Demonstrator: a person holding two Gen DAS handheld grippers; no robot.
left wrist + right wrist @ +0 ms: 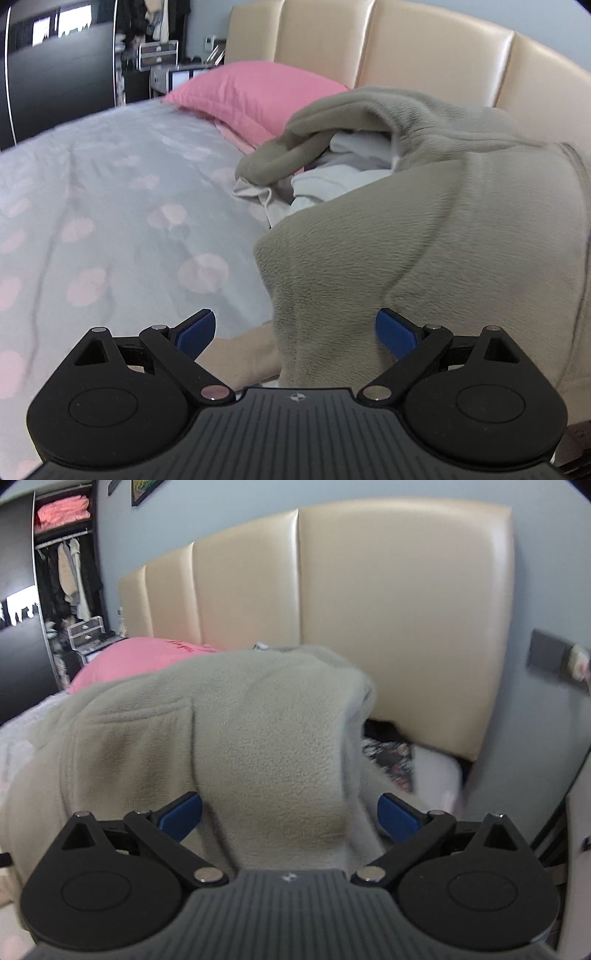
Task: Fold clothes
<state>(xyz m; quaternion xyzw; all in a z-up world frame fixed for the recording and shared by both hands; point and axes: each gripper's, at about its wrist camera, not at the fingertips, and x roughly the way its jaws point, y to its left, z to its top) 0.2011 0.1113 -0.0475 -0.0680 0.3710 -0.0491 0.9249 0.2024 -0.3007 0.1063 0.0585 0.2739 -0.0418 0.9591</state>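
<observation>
Left gripper (295,332) is level and low over the bed, aimed toward the headboard (424,62), jaws spread wide; its blue pads (195,332) stand well apart with nothing clamped. A fold of the grey-beige fleece garment (424,240) lies in the gap between the pads, nearer the right-hand pad; contact cannot be confirmed. Right gripper (290,814) is likewise level, aimed at the headboard (388,609), jaws wide, blue pads (183,814) apart. The fleece garment (240,738) bulges up between them and fills the gap, not pinched. The garment sits on the bed's right half, bunched and heaped, not flat; no single long axis is clear. In the left wrist view it runs from the gripper away toward the headboard, with a limp sleeve-like fold (332,122) arching over to the left toward the pink pillow (258,96). Under that arch lies crumpled white fabric (343,173). In the right wrist view a seam or pocket edge (140,716) shows on the garment's left part. Grey bedspread (110,221) with pale pink spots is bare left of the garment. At far left of the right wrist view, an open wardrobe (66,572) holds hanging clothes on a rail and folded pink fabric (62,511) on the shelf above. Dark patterned fabric (391,757) lies between the bed and the headboard's lower right corner; image is blurred there.
</observation>
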